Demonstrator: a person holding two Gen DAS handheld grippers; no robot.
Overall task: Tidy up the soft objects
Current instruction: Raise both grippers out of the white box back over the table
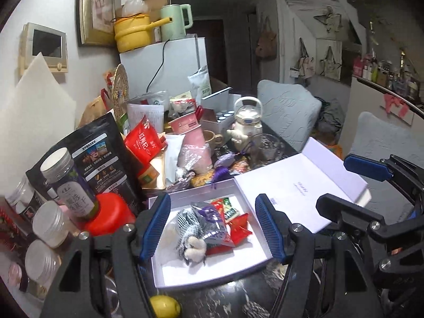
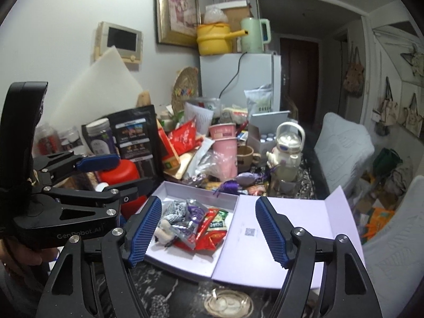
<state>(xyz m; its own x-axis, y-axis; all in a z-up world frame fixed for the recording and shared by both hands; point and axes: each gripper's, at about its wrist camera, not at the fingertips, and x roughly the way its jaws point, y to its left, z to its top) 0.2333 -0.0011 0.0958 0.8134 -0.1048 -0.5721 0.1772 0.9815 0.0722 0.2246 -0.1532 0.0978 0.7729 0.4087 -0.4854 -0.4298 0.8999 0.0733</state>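
White cardboard makes the shallow open box [image 1: 169,278], which sits on the dark marble worktop [image 2: 185,299] with its flat lid [image 2: 291,225] folded out to one side. Inside lie the soft things: a grey checked cloth toy with a fluffy white tuft [image 1: 189,228], a silver and purple snack bag [image 1: 212,222] and red crinkly packets [image 1: 238,229], all heaped together.

The left gripper [image 1: 213,228] hangs over the box with its jaws wide and nothing in them. The right gripper [image 2: 208,229] is the same, jaws wide and bare.

The heap is loose and slippery, so I think a pinch could catch two things at once, or push the light box along. A yellow lemon [image 1: 164,306] sits just beside the box's near edge and could roll if bumped. The two grippers are close together and might knock each other. The messy pile behind, with the red plastic jar lid [image 1: 108,212] near the box, could tip over.
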